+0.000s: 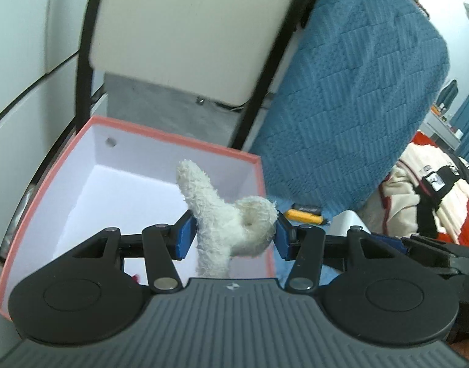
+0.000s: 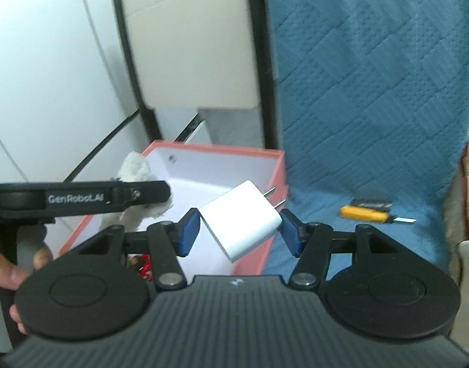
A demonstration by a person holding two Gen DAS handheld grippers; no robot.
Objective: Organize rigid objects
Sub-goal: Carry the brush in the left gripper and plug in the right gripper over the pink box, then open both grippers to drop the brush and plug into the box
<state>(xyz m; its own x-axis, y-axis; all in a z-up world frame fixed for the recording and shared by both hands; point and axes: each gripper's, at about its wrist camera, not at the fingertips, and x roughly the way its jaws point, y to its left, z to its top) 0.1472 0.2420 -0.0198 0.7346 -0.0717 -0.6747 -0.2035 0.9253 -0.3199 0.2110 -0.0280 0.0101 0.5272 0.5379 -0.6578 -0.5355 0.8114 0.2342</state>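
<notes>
My left gripper (image 1: 233, 236) is shut on a fuzzy white plush toy (image 1: 225, 214), held above the open pink box (image 1: 170, 136) with its white inside. My right gripper (image 2: 239, 230) is shut on a white wall charger (image 2: 240, 219), its two prongs pointing up and right, over the box's (image 2: 222, 148) right part. In the right wrist view the left gripper (image 2: 145, 193) shows side-on at the left with the plush toy (image 2: 135, 167) in it, a hand beneath it. A yellow-handled screwdriver (image 2: 364, 213) lies on the blue quilt, also seen as the yellow screwdriver (image 1: 302, 216) from the left wrist.
A blue quilted cover (image 2: 372, 92) spreads right of the box. Behind it stands a chair with a beige back (image 1: 188, 30) and black frame. A small red item (image 2: 144, 265) lies in the box's near corner. Red, cream and black fabric (image 1: 433, 196) sits far right.
</notes>
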